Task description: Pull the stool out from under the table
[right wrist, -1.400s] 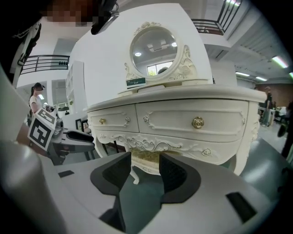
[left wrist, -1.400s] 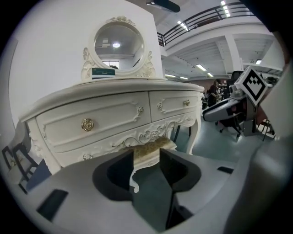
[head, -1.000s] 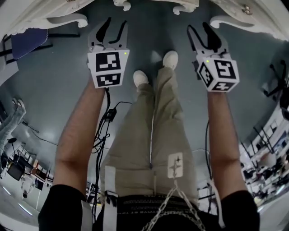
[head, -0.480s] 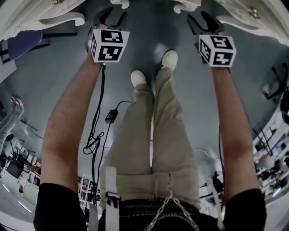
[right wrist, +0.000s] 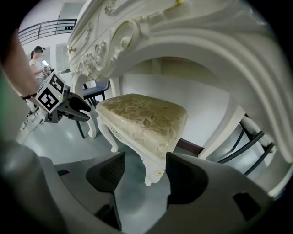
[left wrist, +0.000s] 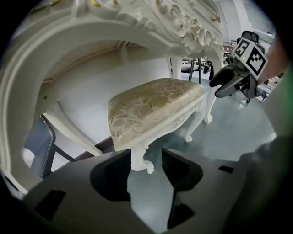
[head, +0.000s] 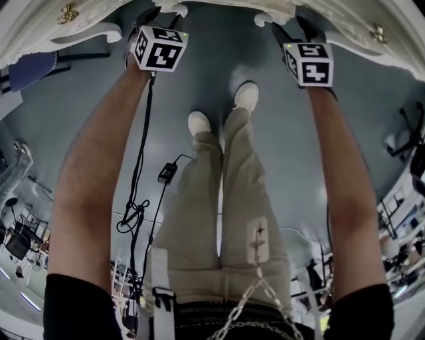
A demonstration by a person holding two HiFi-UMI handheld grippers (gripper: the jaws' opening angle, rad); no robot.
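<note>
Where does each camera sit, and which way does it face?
Head view: on the person's head, facing down; shows forearms, legs, left gripper, right gripper.
Left gripper view: on left gripper, facing stool under table; opening jaws frame a stool leg, ungripped.
Right gripper view: mirrored; right gripper's opening jaws frame another stool leg, ungripped.
Shared: stool, and each other's gripper.

Open-plan lab or office workspace, smooth grey floor [head: 80, 133], cluttered desks [head: 20, 242] along the edges, black office chair [head: 406, 136], upper-level railing [right wrist: 46, 25], loose cables [head: 136, 212] on the floor
</note>
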